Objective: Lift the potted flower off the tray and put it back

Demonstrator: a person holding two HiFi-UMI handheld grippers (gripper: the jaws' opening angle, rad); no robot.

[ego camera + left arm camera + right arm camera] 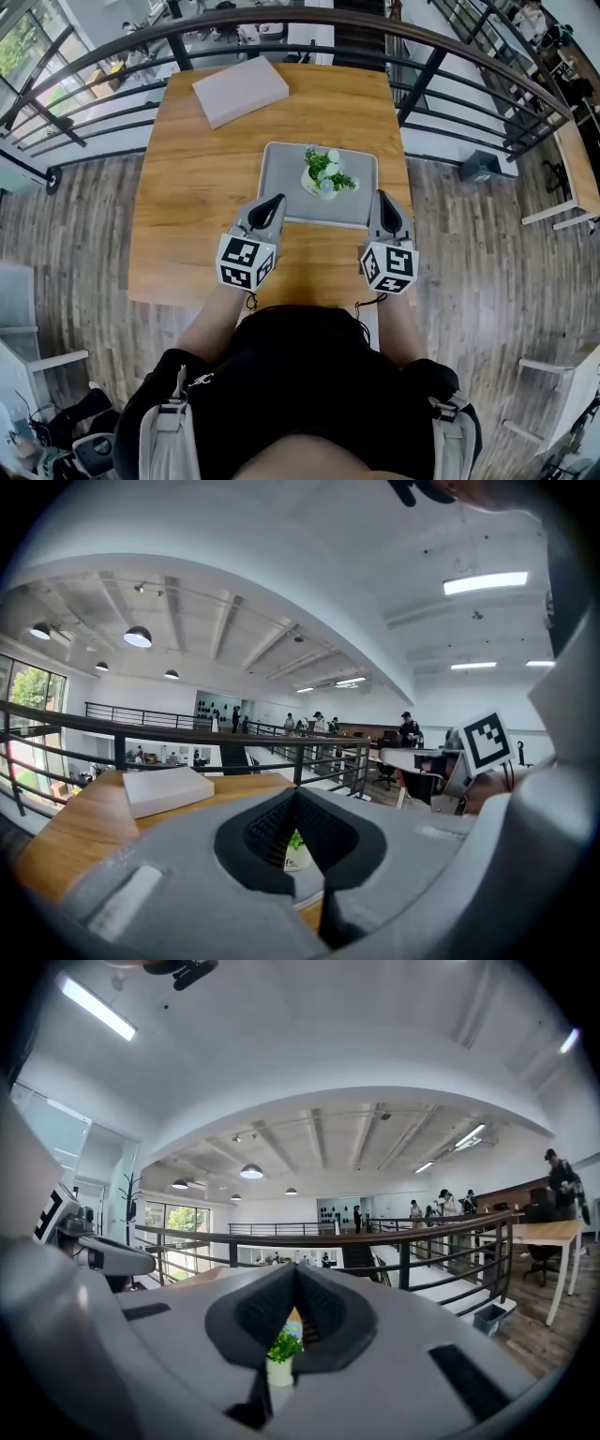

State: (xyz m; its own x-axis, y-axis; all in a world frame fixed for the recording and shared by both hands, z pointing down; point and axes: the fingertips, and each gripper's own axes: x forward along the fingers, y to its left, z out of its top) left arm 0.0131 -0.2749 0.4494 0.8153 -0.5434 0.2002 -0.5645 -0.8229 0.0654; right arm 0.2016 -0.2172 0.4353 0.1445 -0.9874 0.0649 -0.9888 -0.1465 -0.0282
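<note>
The potted flower [326, 173], a small white pot with green leaves and pale blooms, stands upright on the grey tray [281, 178] in the middle of the wooden table [187, 187]. My left gripper [277, 199] hovers at the tray's near left edge, shut and empty. At the tray's near right corner my right gripper [382, 195] is also shut, holding nothing. In the left gripper view the pot [294, 855] shows beyond the closed jaws [296, 794]. The right gripper view shows the flower [281, 1354] past its closed tips [296, 1267].
A flat white box [240, 90] lies at the table's far left. A curved dark railing [309, 19] runs behind the table over a drop to a lower floor. Wood flooring lies on both sides. The person stands at the table's near edge.
</note>
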